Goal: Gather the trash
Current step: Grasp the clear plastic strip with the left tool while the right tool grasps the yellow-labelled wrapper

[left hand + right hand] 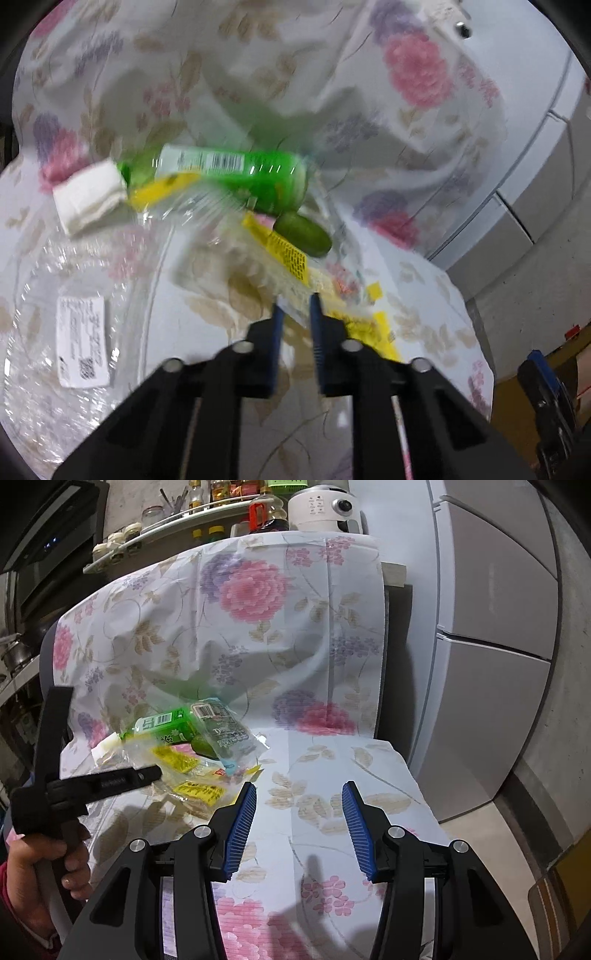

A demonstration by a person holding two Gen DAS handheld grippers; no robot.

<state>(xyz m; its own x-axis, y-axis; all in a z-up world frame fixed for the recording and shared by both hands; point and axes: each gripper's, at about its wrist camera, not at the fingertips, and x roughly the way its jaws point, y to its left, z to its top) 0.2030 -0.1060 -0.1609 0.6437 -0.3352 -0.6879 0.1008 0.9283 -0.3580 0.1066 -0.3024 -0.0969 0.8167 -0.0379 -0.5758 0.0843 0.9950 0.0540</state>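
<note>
A pile of trash lies on a chair draped in a floral cloth (pixel 325 760). It holds a green bottle (pixel 236 170) on its side, a folded white tissue (pixel 88 195), a green lime-like fruit (pixel 303 232), yellow printed wrappers (pixel 288 254) and clear plastic packaging (pixel 81 325). My left gripper (pixel 295 302) is nearly shut, its blue pads close together at the edge of a yellow and clear wrapper; the view is blurred. It also shows in the right wrist view (pixel 147 771), over the pile. My right gripper (pixel 299 794) is open and empty above the bare seat, right of the pile (pixel 192 738).
A grey fridge (pixel 495 657) stands right of the chair. Behind the chair are a white appliance (pixel 321 506) and shelves of jars (pixel 155 524). The person's hand (pixel 48 864) holds the left gripper's handle at the left.
</note>
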